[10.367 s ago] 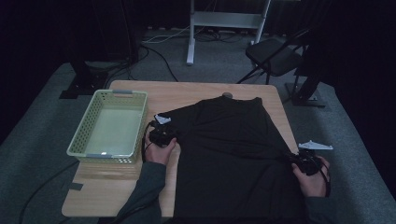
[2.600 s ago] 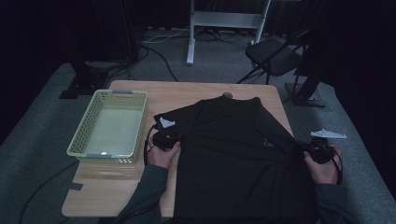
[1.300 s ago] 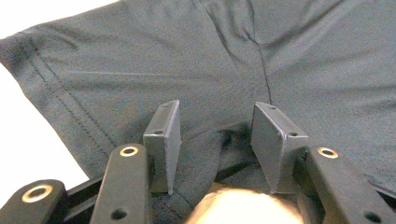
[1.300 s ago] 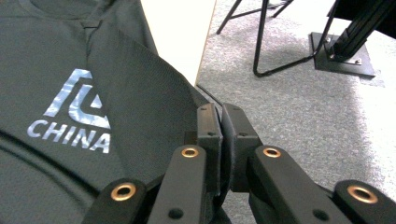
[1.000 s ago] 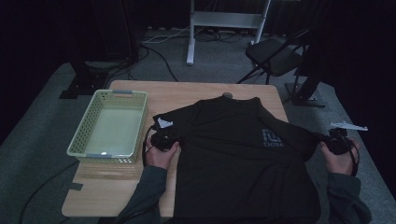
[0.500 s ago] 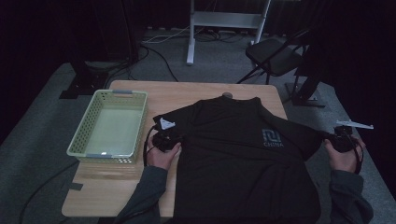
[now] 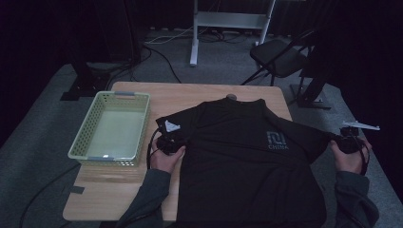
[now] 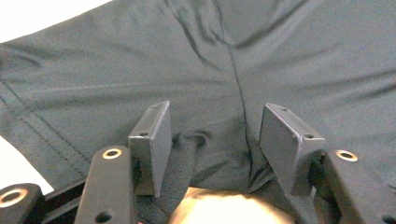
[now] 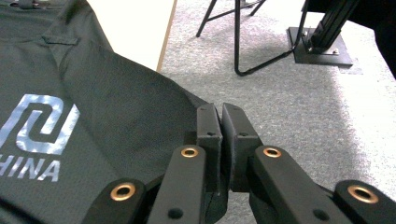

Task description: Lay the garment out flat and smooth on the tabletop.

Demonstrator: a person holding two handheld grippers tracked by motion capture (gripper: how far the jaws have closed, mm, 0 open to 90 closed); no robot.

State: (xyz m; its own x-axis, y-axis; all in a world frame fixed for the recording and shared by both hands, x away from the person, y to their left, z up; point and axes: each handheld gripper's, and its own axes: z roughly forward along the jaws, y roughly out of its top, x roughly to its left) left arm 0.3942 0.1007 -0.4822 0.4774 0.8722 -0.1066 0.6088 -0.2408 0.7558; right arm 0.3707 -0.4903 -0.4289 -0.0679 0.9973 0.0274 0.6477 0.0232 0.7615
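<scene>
A black T-shirt [image 7: 247, 161] lies front up on the wooden table [image 7: 190, 95], its grey "CHINA" logo [image 7: 277, 141] showing. My left gripper [image 7: 168, 142] rests on the shirt's left sleeve. In the left gripper view it [image 8: 215, 111] is open, with bunched black fabric [image 8: 196, 56] lying between the jaws. My right gripper [image 7: 350, 141] is off the table's right edge. It [image 9: 219, 111] is shut on the hem of the right sleeve [image 9: 121, 93], which is stretched out sideways over the grey floor.
A pale green basket [image 7: 81, 151] stands empty on the table's left part. Beyond the table's far right corner is a folding chair [image 7: 280, 57]; a white stand [image 7: 228, 21] is behind. Grey carpet [image 9: 299, 102] lies under my right gripper.
My right gripper has pulled the right sleeve out to the right, past the table edge, unfolding the shirt and baring the logo. The left gripper has stayed put.
</scene>
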